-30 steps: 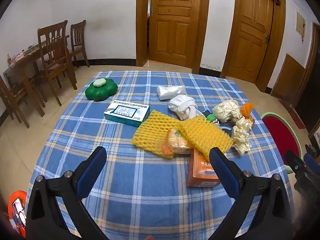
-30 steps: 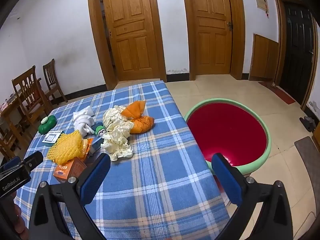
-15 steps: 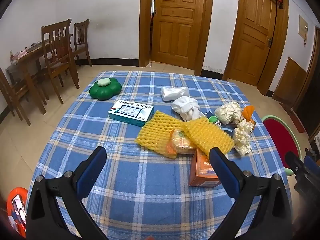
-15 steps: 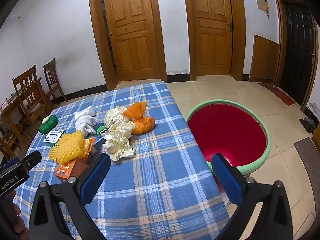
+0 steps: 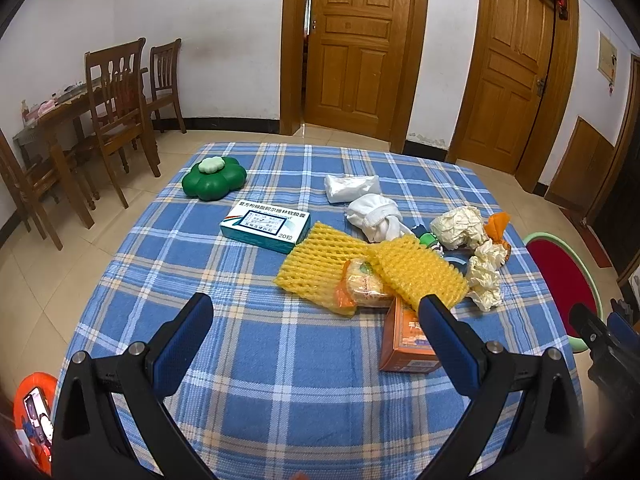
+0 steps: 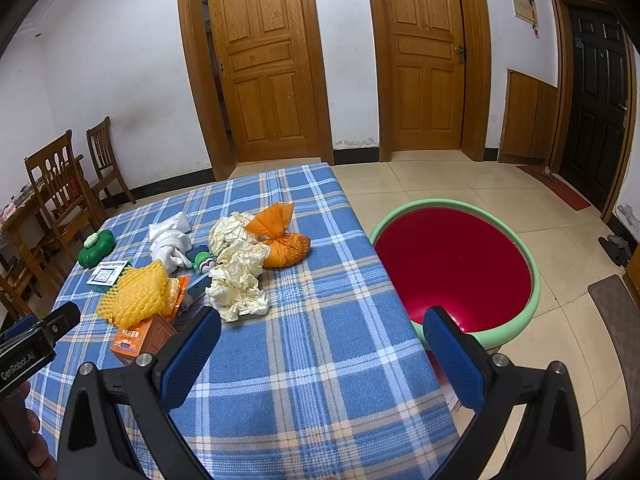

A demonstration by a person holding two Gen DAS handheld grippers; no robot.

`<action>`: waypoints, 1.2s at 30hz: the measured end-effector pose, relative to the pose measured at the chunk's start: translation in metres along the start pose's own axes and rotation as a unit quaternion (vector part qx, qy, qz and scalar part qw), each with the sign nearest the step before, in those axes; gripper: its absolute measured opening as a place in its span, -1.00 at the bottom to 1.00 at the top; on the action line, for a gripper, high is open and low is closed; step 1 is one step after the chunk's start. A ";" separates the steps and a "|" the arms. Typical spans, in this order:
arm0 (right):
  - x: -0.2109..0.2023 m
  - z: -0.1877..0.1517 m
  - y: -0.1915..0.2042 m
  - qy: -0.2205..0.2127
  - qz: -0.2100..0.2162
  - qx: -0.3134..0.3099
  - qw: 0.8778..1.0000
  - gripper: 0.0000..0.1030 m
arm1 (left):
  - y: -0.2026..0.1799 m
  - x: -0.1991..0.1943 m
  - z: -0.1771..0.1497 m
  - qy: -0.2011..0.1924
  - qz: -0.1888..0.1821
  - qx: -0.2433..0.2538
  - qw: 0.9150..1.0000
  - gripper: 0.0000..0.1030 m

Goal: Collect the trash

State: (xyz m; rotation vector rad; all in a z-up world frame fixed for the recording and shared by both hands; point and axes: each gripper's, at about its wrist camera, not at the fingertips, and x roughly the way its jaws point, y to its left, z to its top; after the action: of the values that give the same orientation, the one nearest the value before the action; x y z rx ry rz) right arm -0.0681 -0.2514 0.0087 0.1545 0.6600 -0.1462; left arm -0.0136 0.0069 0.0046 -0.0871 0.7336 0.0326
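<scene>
Two yellow foam nets [image 5: 320,268], one orange box [image 5: 404,340], two wooden doors [image 5: 358,44]

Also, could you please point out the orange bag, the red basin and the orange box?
orange bag [image 6: 287,245], right wrist view, on its bulging body.
red basin [image 6: 534,280], right wrist view, on its green rim.
orange box [image 5: 404,348], left wrist view, on its top face.

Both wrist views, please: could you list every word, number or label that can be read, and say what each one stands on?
"GenRobot.AI": on the body of the left hand-held gripper, seen in the right wrist view.
"20": at the corner of the teal and white medicine box; its headline of Chinese characters is too blurred to quote.
Orange carton: printing is there, too blurred to read.
Snack wrapper: print unreadable.
Wall panel beside the dark door: no legible text.
</scene>
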 end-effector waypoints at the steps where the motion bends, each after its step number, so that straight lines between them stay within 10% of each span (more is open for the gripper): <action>1: 0.000 0.000 0.000 0.000 0.000 0.000 1.000 1.00 | 0.000 0.000 0.000 0.000 0.000 0.001 1.000 0.97; 36: -0.001 0.000 0.002 0.000 -0.001 -0.001 1.000 1.00 | 0.004 -0.003 -0.001 -0.001 0.001 -0.002 1.000 0.97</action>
State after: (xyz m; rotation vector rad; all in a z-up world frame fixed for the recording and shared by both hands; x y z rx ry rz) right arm -0.0685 -0.2494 0.0090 0.1528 0.6600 -0.1469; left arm -0.0171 0.0112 0.0056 -0.0904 0.7325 0.0351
